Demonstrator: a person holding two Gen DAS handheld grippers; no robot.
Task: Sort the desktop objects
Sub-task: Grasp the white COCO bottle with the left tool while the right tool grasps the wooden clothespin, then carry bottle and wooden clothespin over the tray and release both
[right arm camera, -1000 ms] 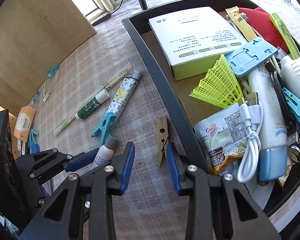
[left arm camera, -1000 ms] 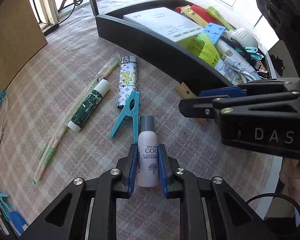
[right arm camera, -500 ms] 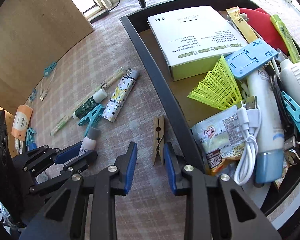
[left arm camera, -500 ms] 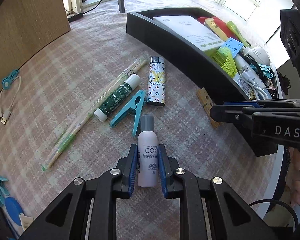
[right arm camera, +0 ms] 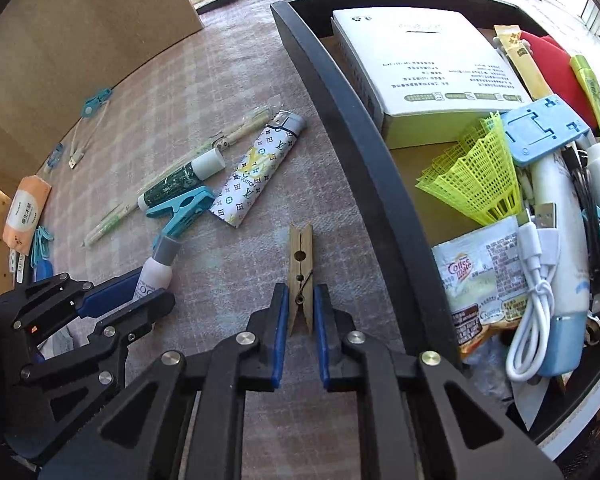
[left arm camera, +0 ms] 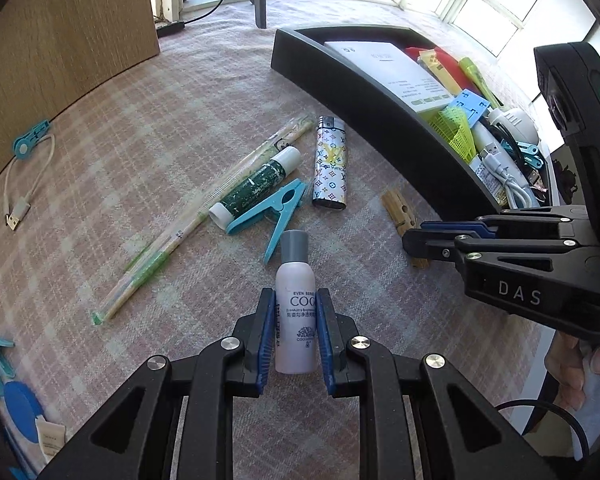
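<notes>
My left gripper (left arm camera: 295,300) is shut on a small white bottle (left arm camera: 296,320) with a grey cap, held by its lower body above the checked tablecloth. The right gripper (right arm camera: 301,292) points down at a wooden clothespin (right arm camera: 300,256) lying beside the black tray (right arm camera: 340,92). Its jaws are closing, and the blue pads (right arm camera: 281,312) sit against both sides of the pin's near end. In the left wrist view the right gripper (left arm camera: 414,240) hides most of the clothespin (left arm camera: 396,212). The tray is full of sorted items.
On the cloth lie a patterned lighter (left arm camera: 330,168), a blue plastic peg (left arm camera: 278,212), a green tube with a white cap (left arm camera: 256,188) and wrapped chopsticks (left arm camera: 204,216). A white USB cable (left arm camera: 20,184) lies far left by a wooden panel (left arm camera: 60,20).
The right gripper's jaws have narrowed onto the wooden clothespin. The left gripper has pulled back from the tray with the bottle, still gripped.
</notes>
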